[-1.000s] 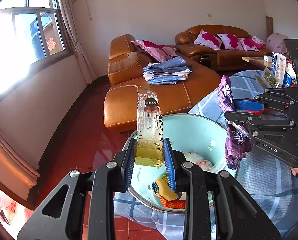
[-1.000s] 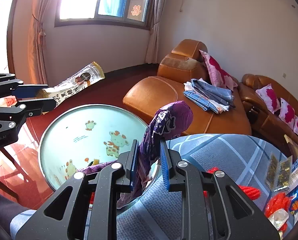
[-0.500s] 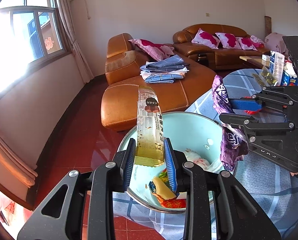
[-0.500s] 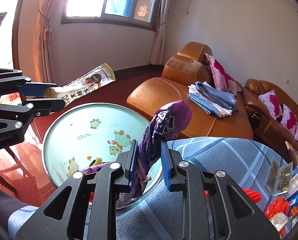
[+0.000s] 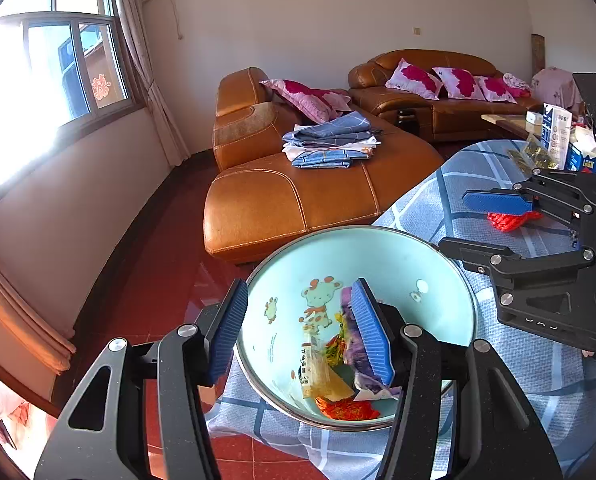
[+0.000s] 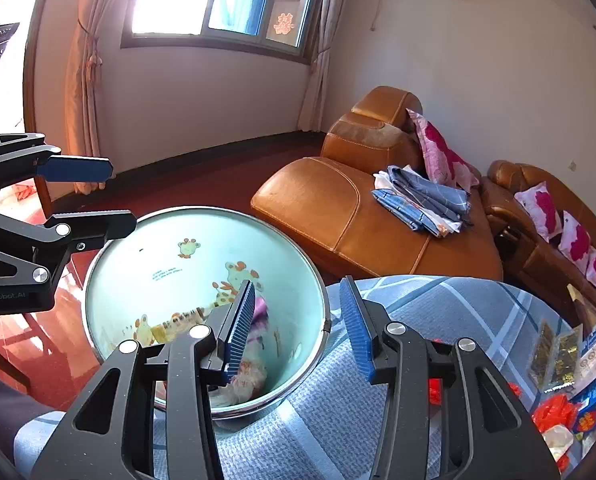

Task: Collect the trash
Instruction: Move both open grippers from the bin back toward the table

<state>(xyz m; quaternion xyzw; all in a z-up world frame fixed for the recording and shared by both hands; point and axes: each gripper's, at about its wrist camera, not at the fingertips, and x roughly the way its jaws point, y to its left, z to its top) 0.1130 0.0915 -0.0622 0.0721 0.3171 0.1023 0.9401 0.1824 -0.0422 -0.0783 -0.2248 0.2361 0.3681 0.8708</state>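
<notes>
Basin: a pale green basin (image 5: 398, 264) with cartoon animals on its inside sits at the lower middle of both views, on the edge of a table under a blue checked cloth (image 5: 450, 200).
Trash collected: a clear snack wrapper (image 5: 312, 364), a purple wrapper (image 5: 354, 344) and a red scrap (image 5: 346, 410) lie at the bottom of the basin, in the lower middle of the left view; more crumpled bits show low in the right view but are too small to name.
Left gripper: the left gripper (image 5: 300, 328), at the bottom of its own view, hangs over the basin with its jaws opening and nothing between them.
Right gripper: the right gripper (image 6: 298, 320), at the bottom of its view, sits over the basin's near rim, jaws opening and likewise empty.
Done so far: going by what lies in the basin, several pieces are already in and both tools look free for another pick.
Still to do: a red net scrap (image 5: 510, 220) lies on the cloth at the right of the left view, and gold packets (image 6: 554, 352) and red and blue packaging (image 6: 578, 412) crowd the lower right of the right view; some of that is probably trash still to gather.
</notes>
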